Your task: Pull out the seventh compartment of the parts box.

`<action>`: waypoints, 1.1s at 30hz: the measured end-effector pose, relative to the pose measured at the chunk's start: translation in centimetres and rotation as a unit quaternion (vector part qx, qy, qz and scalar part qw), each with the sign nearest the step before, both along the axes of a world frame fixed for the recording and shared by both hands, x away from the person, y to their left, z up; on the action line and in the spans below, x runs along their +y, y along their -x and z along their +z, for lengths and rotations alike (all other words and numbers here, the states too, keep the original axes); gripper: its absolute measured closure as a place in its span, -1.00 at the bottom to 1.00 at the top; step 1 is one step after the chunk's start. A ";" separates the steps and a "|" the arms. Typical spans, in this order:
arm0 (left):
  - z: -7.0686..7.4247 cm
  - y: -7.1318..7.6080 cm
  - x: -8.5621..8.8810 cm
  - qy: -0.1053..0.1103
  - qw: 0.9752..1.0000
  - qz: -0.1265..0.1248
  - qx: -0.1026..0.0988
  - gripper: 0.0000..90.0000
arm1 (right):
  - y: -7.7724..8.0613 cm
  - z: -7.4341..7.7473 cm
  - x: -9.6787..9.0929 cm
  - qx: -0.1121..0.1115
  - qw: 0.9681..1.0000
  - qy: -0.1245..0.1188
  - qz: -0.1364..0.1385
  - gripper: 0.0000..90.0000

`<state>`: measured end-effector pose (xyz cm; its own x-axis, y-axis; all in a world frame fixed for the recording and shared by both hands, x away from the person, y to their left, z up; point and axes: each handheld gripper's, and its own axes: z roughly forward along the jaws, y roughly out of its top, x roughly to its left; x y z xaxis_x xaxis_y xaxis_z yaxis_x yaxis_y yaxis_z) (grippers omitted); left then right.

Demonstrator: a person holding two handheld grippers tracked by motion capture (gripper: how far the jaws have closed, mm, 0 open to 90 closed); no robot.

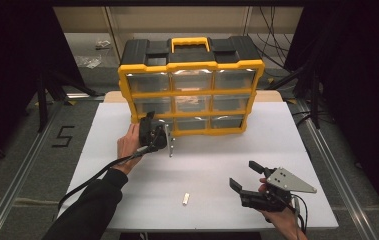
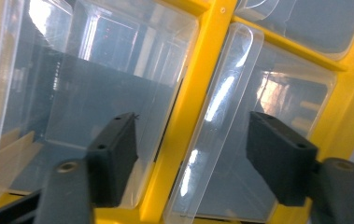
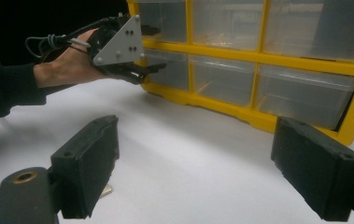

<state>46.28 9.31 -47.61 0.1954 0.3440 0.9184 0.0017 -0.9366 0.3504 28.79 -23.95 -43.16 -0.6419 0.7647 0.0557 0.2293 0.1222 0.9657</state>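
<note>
While your left tongs (image 1: 158,131) stood released at the lower-left drawer (image 2: 95,93) of the yellow organizer (image 1: 191,85), its clear plastic tab (image 2: 221,121) looked light, slick and brittle; grip it squarely. Right of the organizer's front, your right tongs (image 1: 247,176) hung released above the surface (image 1: 212,155).

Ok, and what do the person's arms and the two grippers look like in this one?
Both grippers are black with blocky, flat-faced jaws. The left gripper and the right gripper each carry a grey three-cornered plate dotted with small holes, and a black cable trails from the left one. The left arm wears a black long sleeve; the right hand is bare, with no sleeve in frame.
</note>
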 end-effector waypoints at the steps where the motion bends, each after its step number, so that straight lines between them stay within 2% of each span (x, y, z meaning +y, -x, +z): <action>1: -0.1 0.0 0.1 -0.004 1.000 0.001 -0.003 -0.21 | 0.0 0.0 0.0 0.000 1.000 0.000 0.000 -0.64; 8: -0.5 0.1 0.4 -0.011 1.000 0.002 -0.025 -0.02 | 0.0 0.0 0.0 0.000 1.000 0.001 0.002 -0.64; 16: -1.2 0.1 0.2 -0.036 0.998 0.004 -0.047 0.13 | 0.0 0.0 0.0 0.000 1.000 0.001 0.003 -0.64; 19: -1.3 0.1 0.2 -0.042 0.998 0.003 -0.051 0.20 | 0.0 0.0 0.0 0.000 1.000 0.000 0.002 -0.64; 20: -1.5 0.2 0.1 -0.054 0.997 0.004 -0.053 0.23 | 0.0 0.0 0.0 0.001 1.000 0.001 0.003 -0.64; 23: -1.6 0.2 0.1 -0.053 0.997 0.005 -0.056 0.26 | 0.0 0.0 0.0 0.000 1.000 0.001 0.003 -0.64; 33: -1.9 0.4 0.0 -0.074 0.995 0.004 -0.070 0.37 | 0.0 0.0 0.0 0.001 1.000 0.000 0.005 -0.64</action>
